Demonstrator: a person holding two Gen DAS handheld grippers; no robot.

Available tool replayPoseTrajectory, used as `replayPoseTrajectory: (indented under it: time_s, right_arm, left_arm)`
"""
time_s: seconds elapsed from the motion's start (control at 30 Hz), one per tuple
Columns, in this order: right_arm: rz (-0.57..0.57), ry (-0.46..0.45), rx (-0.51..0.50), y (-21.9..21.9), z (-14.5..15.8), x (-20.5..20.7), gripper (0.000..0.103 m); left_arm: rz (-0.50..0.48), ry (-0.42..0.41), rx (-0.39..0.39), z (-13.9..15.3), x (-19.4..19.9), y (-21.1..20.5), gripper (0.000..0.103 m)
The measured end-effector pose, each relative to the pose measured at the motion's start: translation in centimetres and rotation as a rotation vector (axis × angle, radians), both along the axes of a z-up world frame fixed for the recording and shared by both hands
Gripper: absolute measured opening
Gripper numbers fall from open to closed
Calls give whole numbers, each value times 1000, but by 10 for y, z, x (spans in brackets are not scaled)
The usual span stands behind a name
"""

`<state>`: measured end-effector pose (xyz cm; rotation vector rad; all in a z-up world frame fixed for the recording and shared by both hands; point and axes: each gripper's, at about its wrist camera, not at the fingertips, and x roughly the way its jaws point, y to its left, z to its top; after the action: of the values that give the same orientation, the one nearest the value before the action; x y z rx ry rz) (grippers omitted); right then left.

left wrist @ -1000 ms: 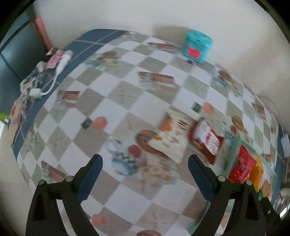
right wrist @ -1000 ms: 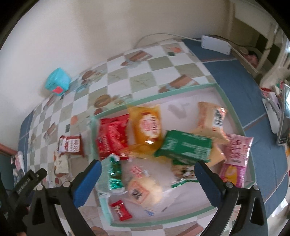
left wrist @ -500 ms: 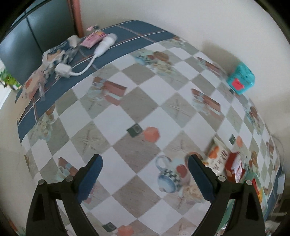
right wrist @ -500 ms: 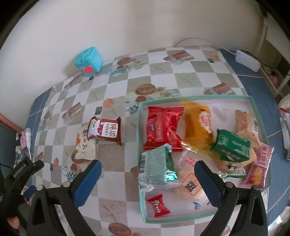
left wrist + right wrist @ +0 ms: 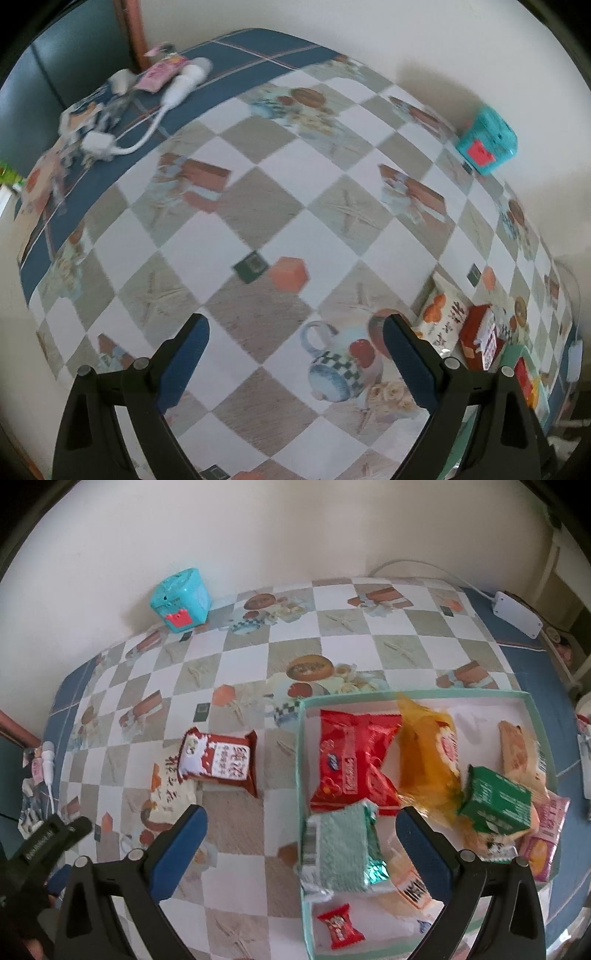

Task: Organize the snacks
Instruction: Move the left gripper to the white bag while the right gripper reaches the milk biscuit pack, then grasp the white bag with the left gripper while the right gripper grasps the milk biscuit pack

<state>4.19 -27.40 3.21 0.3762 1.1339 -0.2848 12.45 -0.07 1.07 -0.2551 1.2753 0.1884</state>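
1. Checkered cloth covers the desk (image 5: 332,635); both the left hand-held gripper (image 5: 295,347) and the right hand-held gripper (image 5: 301,838) hover wide apart, holding nothing.
2. Snacks fill the mint tray (image 5: 300,746) beneath the right one.
3. Beside the tray, a brown packet (image 5: 218,762) overlaps a cream packet (image 5: 168,794).
4. Against the wall stands a teal box (image 5: 181,600).

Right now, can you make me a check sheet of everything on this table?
Surface: checkered tablecloth, blue border.
Job's things: tray holding red, orange, green and more packets; brown-red packet overlapping white packet outside it.
Clutter: teal box by wall.
Grippers: left hand-held gripper and right hand-held gripper open, empty.
Cables: white cord; adapter.
Surroundings: plain wall.
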Motion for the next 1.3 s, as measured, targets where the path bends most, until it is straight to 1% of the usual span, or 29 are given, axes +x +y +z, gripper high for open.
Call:
replayPoseTrajectory:
  time_s: [0.13,0.27,0.4,0.6,0.7,0.9,1.07,1.2,1.3]
  right_arm:
    - [-8,-27,-3,0,1,10,103]
    - [-13,-42,21,-3,-3,20,103]
    - [-40,-73,13,-10,-1,29,103]
    - [-77,-98,1,-19,-4,39,103]
    - [-80,-97,-4,-21,-8,42,103]
    - [-84,-86,1,-25,-16,44,103]
    - [-88,-84,-1,-26,-17,44,103]
    - [-65,-88,-2,-21,-20,46,103]
    - [-33,-91,0,-12,-21,47,103]
  left_arm:
    - [-45,-11,-4,-1,12,-15,95]
    - [-90,-43,-3,0,25,-30,95]
    - [-159,-56,-10,-5,34,-50,95]
    - [-276,-43,4,-19,40,-84,95]
    - [-312,-26,5,-24,40,-95,95]
    - [-373,-18,28,-32,38,-114,95]
    - [-391,18,31,-45,38,-121,95]
    - [-349,23,54,-47,40,-111,95]
    - [-300,20,70,-46,43,-95,95]
